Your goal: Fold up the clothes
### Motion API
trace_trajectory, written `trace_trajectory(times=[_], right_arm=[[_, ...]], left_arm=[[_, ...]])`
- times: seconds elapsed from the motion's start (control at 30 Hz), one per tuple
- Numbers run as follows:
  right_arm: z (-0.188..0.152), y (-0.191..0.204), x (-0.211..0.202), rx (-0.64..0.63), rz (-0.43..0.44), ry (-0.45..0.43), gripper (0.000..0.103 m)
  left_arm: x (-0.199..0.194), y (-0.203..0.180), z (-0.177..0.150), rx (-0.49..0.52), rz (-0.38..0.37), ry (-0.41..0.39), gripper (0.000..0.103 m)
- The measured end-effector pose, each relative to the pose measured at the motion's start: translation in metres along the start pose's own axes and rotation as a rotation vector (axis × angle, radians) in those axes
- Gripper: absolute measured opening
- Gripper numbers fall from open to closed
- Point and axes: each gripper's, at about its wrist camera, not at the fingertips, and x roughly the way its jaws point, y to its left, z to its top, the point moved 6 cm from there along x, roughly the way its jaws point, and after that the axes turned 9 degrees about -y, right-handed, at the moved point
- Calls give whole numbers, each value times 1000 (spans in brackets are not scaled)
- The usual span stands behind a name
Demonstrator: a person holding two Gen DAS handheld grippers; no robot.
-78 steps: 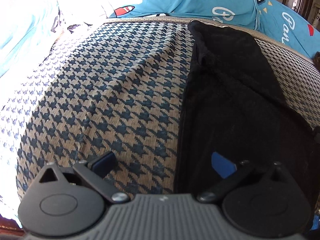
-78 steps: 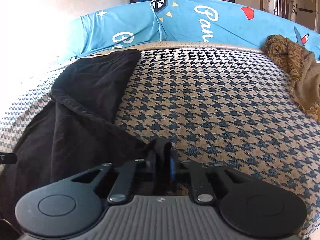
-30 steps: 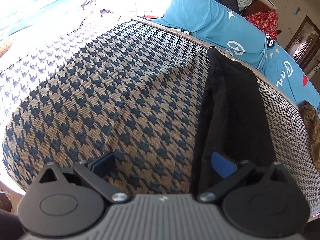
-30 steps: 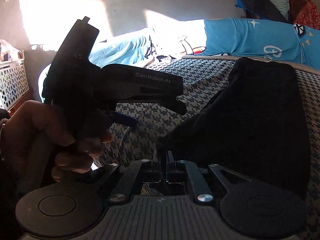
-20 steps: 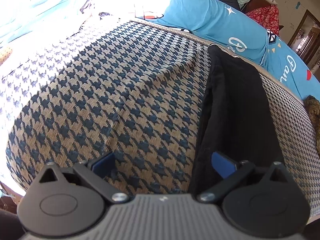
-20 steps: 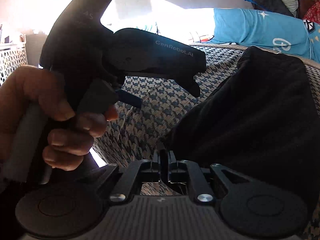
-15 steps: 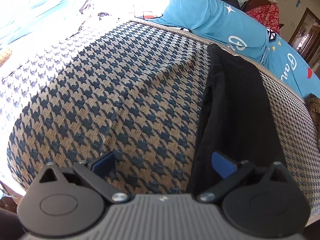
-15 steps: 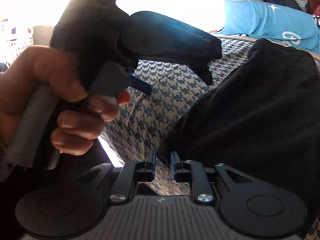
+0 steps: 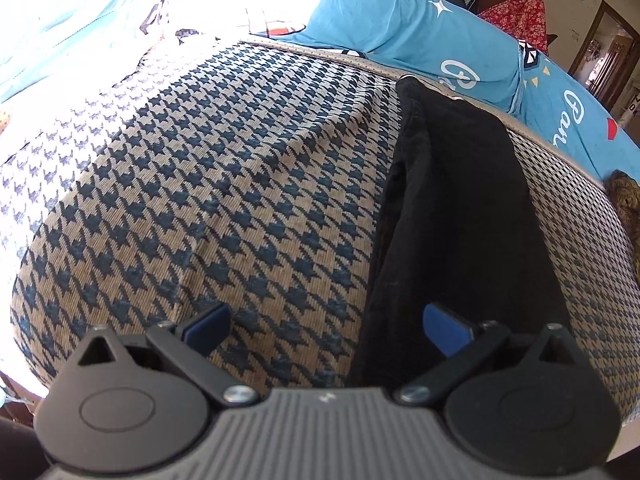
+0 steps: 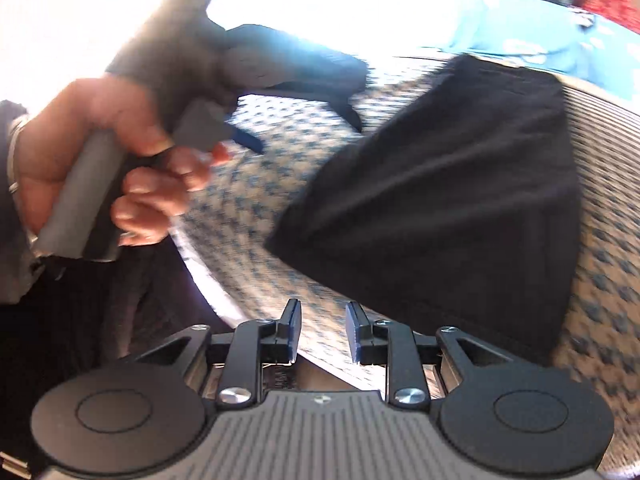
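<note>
Left wrist view: my left gripper (image 9: 326,326) sits at the bottom of the frame with its blue-padded fingers (image 9: 208,326) spread wide apart, nothing between them. The black garment (image 9: 452,208) lies as a long folded strip in the right half of the frame, running from the upper centre down to the right finger. It rests on the houndstooth cushion (image 9: 224,200), which fills the middle and left. A blue printed sheet (image 9: 420,36) crosses the top. A brown patterned cloth (image 9: 626,200) shows at the right edge.

Right wrist view, blurred: my right gripper (image 10: 323,330) is at bottom centre, fingers parted with a clear gap, holding nothing. The black garment (image 10: 452,200) lies in the right half, its near corner just above and right of the fingertips, apart from them. At upper left my left hand (image 10: 116,164) grips the left gripper's handle.
</note>
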Motion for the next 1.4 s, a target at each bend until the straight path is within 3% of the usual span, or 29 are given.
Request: trace_trajectory(times=[0.17,0.23,0.73,0.8,0.9,0.93,1.4], right_arm=[[0,-30,-20,49,-134,-36,28],[-3,-38,-21,86,-145,-31,32],[-22,-93,-25,374,-208,17,33],[-23,-98,-25,403,-206,19,29],[-24,-98,-26,428,-183,12,10],[-23,-97,-27,424,-182,10,8],[-24,-88,-39,379,-215,49,5]], left_arm=[[1,-9,-2,13,-9,5,103],[2,-12,-2,23,-10,6,103],[6,-27,-6,72,19,15,103],[6,-27,-6,72,20,15,103],[6,-26,-6,66,20,15,103],[6,-26,-5,63,19,14,103],[13,-24,6,45,63,-32,103]])
